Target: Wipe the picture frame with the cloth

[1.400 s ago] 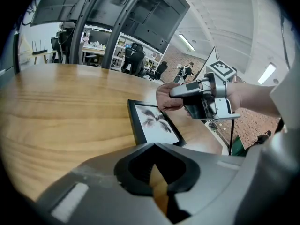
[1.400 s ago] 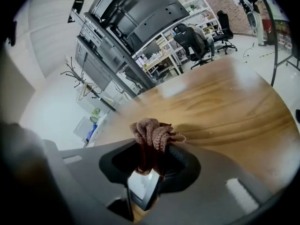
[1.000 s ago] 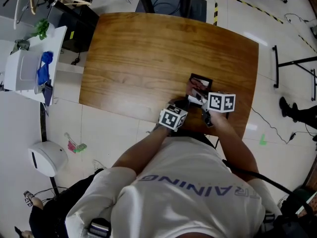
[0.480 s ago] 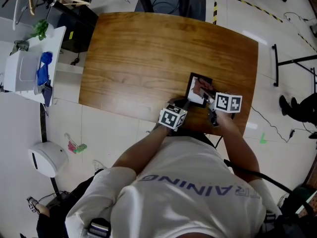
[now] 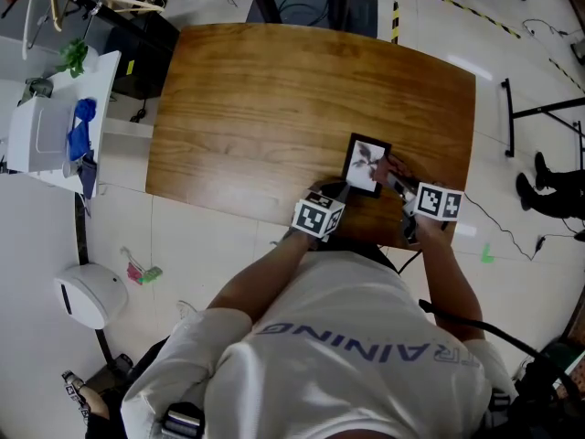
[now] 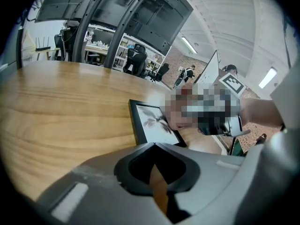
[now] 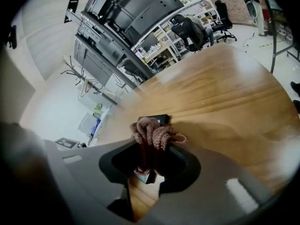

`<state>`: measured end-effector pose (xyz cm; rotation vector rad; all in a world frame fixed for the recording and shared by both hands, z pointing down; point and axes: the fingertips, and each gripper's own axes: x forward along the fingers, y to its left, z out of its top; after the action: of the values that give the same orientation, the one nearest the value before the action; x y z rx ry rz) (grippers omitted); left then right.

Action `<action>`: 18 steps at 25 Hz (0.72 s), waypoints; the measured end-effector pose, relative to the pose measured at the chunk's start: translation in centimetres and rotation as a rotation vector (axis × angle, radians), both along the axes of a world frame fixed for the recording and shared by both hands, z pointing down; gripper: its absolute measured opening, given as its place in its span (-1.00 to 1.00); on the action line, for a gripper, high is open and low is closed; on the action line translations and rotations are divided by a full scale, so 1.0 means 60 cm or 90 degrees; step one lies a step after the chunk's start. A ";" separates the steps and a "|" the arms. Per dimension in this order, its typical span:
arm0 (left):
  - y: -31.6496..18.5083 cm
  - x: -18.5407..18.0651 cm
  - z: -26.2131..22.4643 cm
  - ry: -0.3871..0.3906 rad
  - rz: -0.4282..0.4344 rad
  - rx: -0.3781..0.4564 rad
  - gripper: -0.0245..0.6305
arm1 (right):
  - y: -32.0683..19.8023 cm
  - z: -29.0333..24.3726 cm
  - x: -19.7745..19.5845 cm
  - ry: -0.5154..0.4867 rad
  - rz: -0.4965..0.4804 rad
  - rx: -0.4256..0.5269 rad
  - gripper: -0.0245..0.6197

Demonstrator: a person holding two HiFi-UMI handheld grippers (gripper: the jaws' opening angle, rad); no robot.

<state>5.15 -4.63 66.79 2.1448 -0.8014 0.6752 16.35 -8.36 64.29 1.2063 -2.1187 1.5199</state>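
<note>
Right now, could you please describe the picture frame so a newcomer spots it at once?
Find the wooden table, then its near right part. The picture frame lies flat there, the only item lying on the wood: a black rim around a pale print.

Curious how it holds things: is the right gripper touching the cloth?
Touching. The right gripper view shows the cloth bunched and pinched between the two jaws of the right gripper.
</note>
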 end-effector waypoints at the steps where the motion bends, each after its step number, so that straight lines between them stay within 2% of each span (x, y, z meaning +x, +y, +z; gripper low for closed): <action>1: 0.000 0.000 0.000 0.001 0.000 0.000 -0.91 | 0.002 0.000 0.008 -0.003 0.011 -0.002 -0.55; 5: -0.001 -0.001 0.004 0.003 -0.001 0.002 -0.91 | 0.009 0.006 0.031 -0.006 0.037 -0.004 -0.55; 10: -0.007 -0.005 -0.001 0.005 0.010 -0.013 -0.91 | 0.006 0.002 0.029 -0.023 0.053 0.001 -0.55; 15: -0.088 -0.009 -0.034 0.020 0.052 0.038 -0.91 | -0.003 -0.013 0.024 -0.025 0.051 0.021 -0.55; 18: -0.139 0.000 -0.029 0.005 0.093 0.052 -0.91 | -0.002 -0.005 0.020 -0.026 0.048 0.015 -0.55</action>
<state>5.15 -12.99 65.02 2.2954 -0.6822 0.7187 17.57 -8.47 64.01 1.2871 -2.1465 1.5675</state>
